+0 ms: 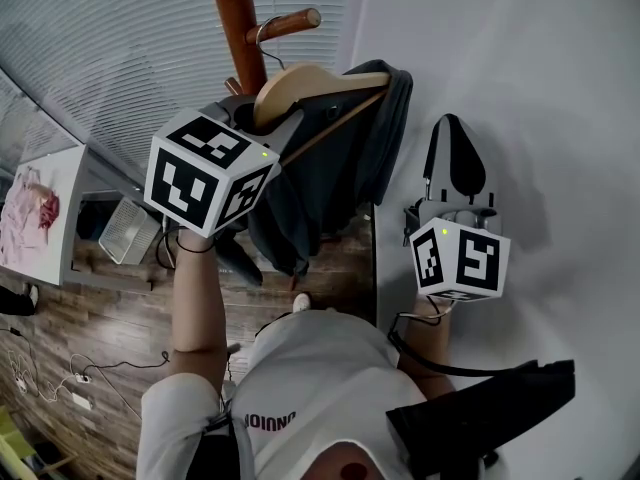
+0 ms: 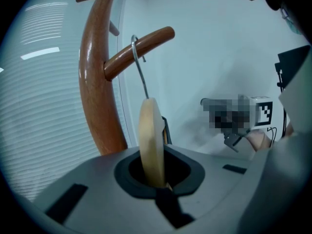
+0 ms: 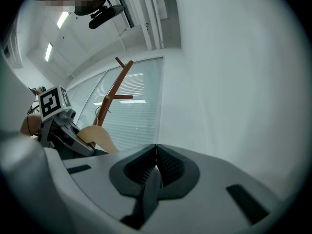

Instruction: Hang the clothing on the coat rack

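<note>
The wooden coat rack pole (image 1: 233, 23) has a side peg (image 1: 288, 21). A pale wooden hanger (image 1: 305, 81) carries a dark grey garment (image 1: 345, 173); its metal hook (image 2: 138, 62) loops over the peg (image 2: 146, 42). My left gripper (image 2: 155, 179) is shut on the hanger's wooden body (image 2: 151, 135), just below the hook; in the head view it (image 1: 262, 120) sits beside the pole. My right gripper (image 1: 453, 133) is off to the right against the white wall, apart from the garment, shut with nothing between its jaws (image 3: 156, 165).
A white wall (image 1: 520, 88) fills the right side, window blinds (image 1: 100, 58) the left behind the rack. A table with pink cloth (image 1: 30, 213) stands at far left; cables lie on the wooden floor (image 1: 90, 348). From the right gripper view the rack (image 3: 114, 91) stands left.
</note>
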The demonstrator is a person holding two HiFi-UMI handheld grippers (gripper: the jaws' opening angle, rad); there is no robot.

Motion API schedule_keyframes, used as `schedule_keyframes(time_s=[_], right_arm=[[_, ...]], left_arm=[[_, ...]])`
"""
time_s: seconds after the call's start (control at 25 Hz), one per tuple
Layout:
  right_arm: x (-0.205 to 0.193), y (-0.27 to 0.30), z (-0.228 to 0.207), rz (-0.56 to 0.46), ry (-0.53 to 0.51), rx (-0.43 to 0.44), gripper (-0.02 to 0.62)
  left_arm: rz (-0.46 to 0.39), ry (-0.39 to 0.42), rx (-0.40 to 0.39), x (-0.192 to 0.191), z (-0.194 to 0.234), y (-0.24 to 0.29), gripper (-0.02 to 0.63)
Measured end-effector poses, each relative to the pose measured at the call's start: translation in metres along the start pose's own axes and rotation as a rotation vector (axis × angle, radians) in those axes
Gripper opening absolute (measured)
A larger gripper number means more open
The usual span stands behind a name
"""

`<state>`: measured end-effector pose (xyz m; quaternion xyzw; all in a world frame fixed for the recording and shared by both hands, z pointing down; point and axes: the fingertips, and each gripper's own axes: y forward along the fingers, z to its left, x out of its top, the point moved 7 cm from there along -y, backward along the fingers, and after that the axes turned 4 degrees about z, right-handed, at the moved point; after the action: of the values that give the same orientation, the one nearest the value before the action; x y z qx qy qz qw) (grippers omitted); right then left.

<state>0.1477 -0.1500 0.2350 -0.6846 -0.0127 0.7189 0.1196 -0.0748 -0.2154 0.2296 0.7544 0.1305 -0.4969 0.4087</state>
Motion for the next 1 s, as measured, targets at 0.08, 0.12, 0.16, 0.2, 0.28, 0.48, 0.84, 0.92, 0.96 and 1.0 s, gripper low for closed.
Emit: schedule_keyframes(time_s=[0.08, 0.12, 0.16, 0.2, 0.28, 0.48, 0.84, 0.92, 0.96, 1.0], right_arm=[[-0.0010, 0.0011, 0.0007, 0.000, 0.000, 0.001, 0.020], [-0.0019, 0.0018, 0.0010, 0.002, -0.001, 0.002, 0.020], [-0.0025, 0.0024, 0.0015, 0.003, -0.002, 0.005, 0.020], [-0.0026, 0.0024, 0.0020, 0.003, -0.003, 0.008, 0.020], [-0.0020, 0.0013, 0.0022, 0.007, -0.005, 0.006, 0.020], [-0.0010, 0.0030, 0.0019, 0.009, 0.000, 0.006, 0.020], [0.0000, 0.0050, 0.0051, 0.008, 0.002, 0.009, 0.020], [-0.0005, 0.0055, 0.0057, 0.006, 0.004, 0.012, 0.020], [-0.0004, 0.0060, 0.0059, 0.005, 0.004, 0.013, 0.021], [-0.0002, 0.0065, 0.0060, 0.005, 0.004, 0.014, 0.020]], left_arm=[[-0.003, 0.000, -0.001, -0.0018, 0.0018, 0.0016, 0.023], [-0.004, -0.002, -0.002, -0.0027, 0.0026, 0.0023, 0.024], [-0.006, -0.005, -0.005, -0.0034, 0.0030, 0.0026, 0.023], [-0.007, -0.008, -0.007, -0.0038, 0.0031, 0.0023, 0.023], [-0.007, -0.014, -0.015, -0.0039, 0.0028, 0.0013, 0.023], [0.003, -0.039, -0.045, -0.0037, 0.0039, 0.0011, 0.023], [0.002, -0.081, -0.089, -0.0054, 0.0064, -0.0008, 0.023], [0.002, -0.091, -0.099, -0.0066, 0.0070, -0.0002, 0.025], [0.003, -0.097, -0.105, -0.0069, 0.0075, 0.0000, 0.023], [0.004, -0.102, -0.110, -0.0071, 0.0080, 0.0003, 0.023]])
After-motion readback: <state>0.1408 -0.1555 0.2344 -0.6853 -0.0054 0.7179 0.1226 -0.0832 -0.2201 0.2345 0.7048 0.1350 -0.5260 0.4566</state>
